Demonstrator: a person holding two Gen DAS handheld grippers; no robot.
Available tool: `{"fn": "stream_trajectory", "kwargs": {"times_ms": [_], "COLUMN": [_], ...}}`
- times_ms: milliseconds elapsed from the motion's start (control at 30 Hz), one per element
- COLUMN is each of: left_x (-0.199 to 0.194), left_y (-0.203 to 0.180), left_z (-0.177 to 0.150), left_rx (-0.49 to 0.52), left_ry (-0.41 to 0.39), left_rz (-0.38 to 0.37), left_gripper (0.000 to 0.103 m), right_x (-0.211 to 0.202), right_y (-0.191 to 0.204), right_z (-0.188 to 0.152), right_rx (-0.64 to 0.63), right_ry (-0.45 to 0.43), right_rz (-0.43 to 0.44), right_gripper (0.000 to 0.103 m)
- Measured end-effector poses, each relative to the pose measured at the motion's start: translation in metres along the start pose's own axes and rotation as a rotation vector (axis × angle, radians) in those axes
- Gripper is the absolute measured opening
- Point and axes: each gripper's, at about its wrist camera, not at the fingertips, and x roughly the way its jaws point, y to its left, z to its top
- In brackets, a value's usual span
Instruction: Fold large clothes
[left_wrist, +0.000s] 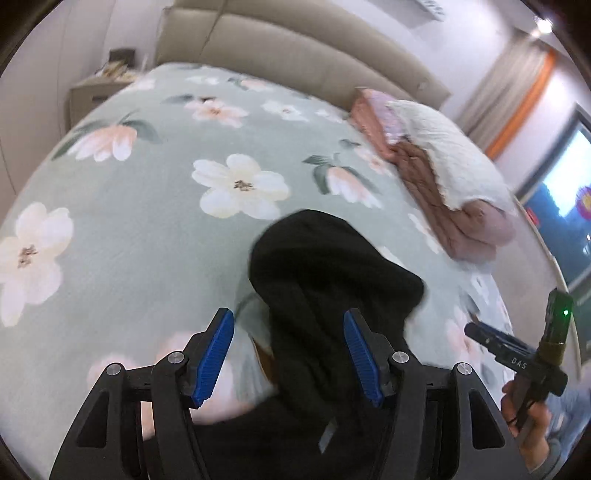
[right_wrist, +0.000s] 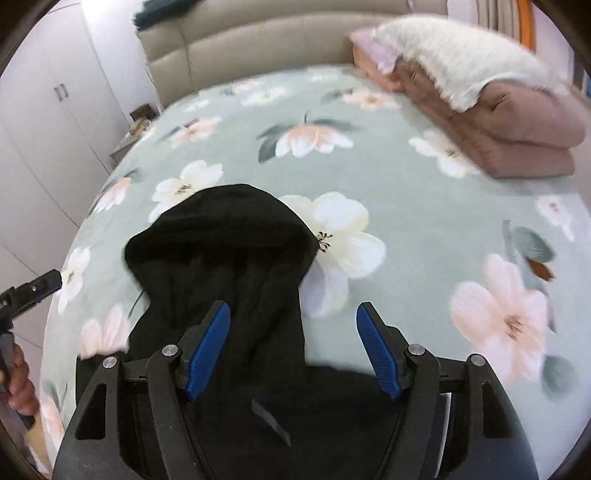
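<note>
A black hooded garment lies on the green floral bed sheet, its hood pointing toward the headboard. It also shows in the right wrist view. My left gripper is open and empty, just above the garment near the hood's base. My right gripper is open and empty, over the garment's right edge below the hood. The right gripper also shows at the right edge of the left wrist view. The left gripper shows at the left edge of the right wrist view.
A folded pink quilt with a white blanket on it lies at the bed's far right. A beige padded headboard is behind. A nightstand and white wardrobes stand to the left. A window is at the right.
</note>
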Motion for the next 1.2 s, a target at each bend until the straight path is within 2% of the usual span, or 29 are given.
{"fn": "stream_trajectory", "kwargs": {"times_ms": [67, 167, 233, 267, 300, 333, 367, 400, 467, 533, 567, 633, 667, 700, 767, 800, 867, 933, 967, 1000, 1067, 1100, 1167, 1200], "left_x": [0.034, 0.083, 0.110, 0.122, 0.136, 0.145, 0.145, 0.134, 0.096, 0.069, 0.065, 0.088, 0.109, 0.138, 0.132, 0.124, 0.102, 0.078, 0.066, 0.059, 0.038, 0.031, 0.022, 0.028], "left_y": [0.010, 0.013, 0.009, 0.009, 0.011, 0.017, 0.023, 0.030, 0.035, 0.039, 0.039, 0.043, 0.048, 0.056, 0.056, 0.054, 0.051, 0.049, 0.049, 0.049, 0.044, 0.042, 0.027, 0.015], "left_z": [0.005, 0.015, 0.010, 0.010, 0.009, 0.009, 0.010, 0.010, 0.010, 0.004, 0.001, -0.012, -0.019, -0.031, -0.033, -0.031, -0.033, -0.037, -0.036, -0.035, -0.020, -0.012, 0.007, 0.017], "left_rx": [-0.025, -0.048, -0.029, -0.019, -0.010, -0.012, -0.034, -0.059, -0.050, -0.047, -0.038, 0.001, 0.006, 0.002, 0.016, 0.025, 0.050, 0.097, 0.108, 0.111, 0.105, 0.100, 0.097, 0.108], "left_ry": [0.042, 0.099, 0.126, 0.136, 0.140, 0.146, 0.145, 0.109, 0.018, -0.001, 0.008, 0.089, 0.163, 0.273, 0.222, 0.215, 0.171, 0.120, 0.106, 0.093, 0.015, -0.014, -0.081, -0.087], "left_rz": [0.015, 0.005, 0.024, 0.041, 0.063, 0.055, 0.024, -0.028, -0.125, -0.175, -0.177, -0.087, -0.050, -0.024, -0.043, -0.042, -0.035, -0.034, -0.029, -0.024, -0.020, -0.031, -0.106, -0.128], "left_gripper": [0.063, 0.063, 0.063, 0.063, 0.042, 0.007, 0.007, 0.007, 0.007, 0.007, 0.007, 0.008, 0.008, 0.008, 0.010, 0.014, 0.023, 0.025, 0.026, 0.026, 0.026, 0.027, 0.034, 0.043], "right_x": [0.037, 0.076, 0.097, 0.106, 0.114, 0.114, 0.107, 0.092, 0.064, 0.055, 0.057, 0.078, 0.100, 0.112, 0.112, 0.106, 0.091, 0.066, 0.056, 0.041, 0.017, 0.008, 0.007, 0.012], "right_y": [-0.004, -0.006, -0.002, -0.001, 0.000, -0.003, -0.006, -0.013, -0.029, -0.039, -0.040, -0.039, -0.041, -0.043, -0.044, -0.044, -0.043, -0.038, -0.036, -0.034, -0.024, -0.015, 0.006, 0.020], "right_z": [0.014, 0.028, 0.030, 0.031, 0.030, 0.029, 0.029, 0.027, 0.020, 0.009, 0.004, -0.005, -0.012, -0.015, -0.015, -0.012, -0.010, -0.009, -0.008, -0.006, 0.000, 0.006, 0.020, 0.027], "right_rx": [0.019, 0.028, 0.007, -0.006, -0.026, -0.034, -0.034, -0.030, -0.009, 0.000, -0.008, -0.031, -0.026, -0.014, -0.003, -0.006, -0.034, -0.083, -0.097, -0.112, -0.134, -0.149, -0.170, -0.186], "right_ry": [0.056, 0.089, 0.109, 0.124, 0.141, 0.132, 0.110, 0.070, 0.011, 0.004, 0.019, 0.074, 0.134, 0.169, 0.161, 0.163, 0.159, 0.120, 0.107, 0.080, 0.005, -0.031, -0.063, -0.074], "right_rz": [0.000, -0.020, -0.033, -0.035, -0.048, -0.052, -0.033, -0.003, 0.065, 0.118, 0.120, 0.084, 0.068, 0.082, 0.088, 0.081, 0.059, 0.061, 0.067, 0.075, 0.086, 0.107, 0.106, 0.109], "right_gripper": [0.073, 0.070, 0.056, 0.030, 0.008, 0.008, 0.006, 0.006, 0.005, 0.005, 0.005, 0.005, 0.005, 0.005, 0.007, 0.015, 0.025, 0.026, 0.034, 0.049, 0.064, 0.064, 0.064, 0.064]}}
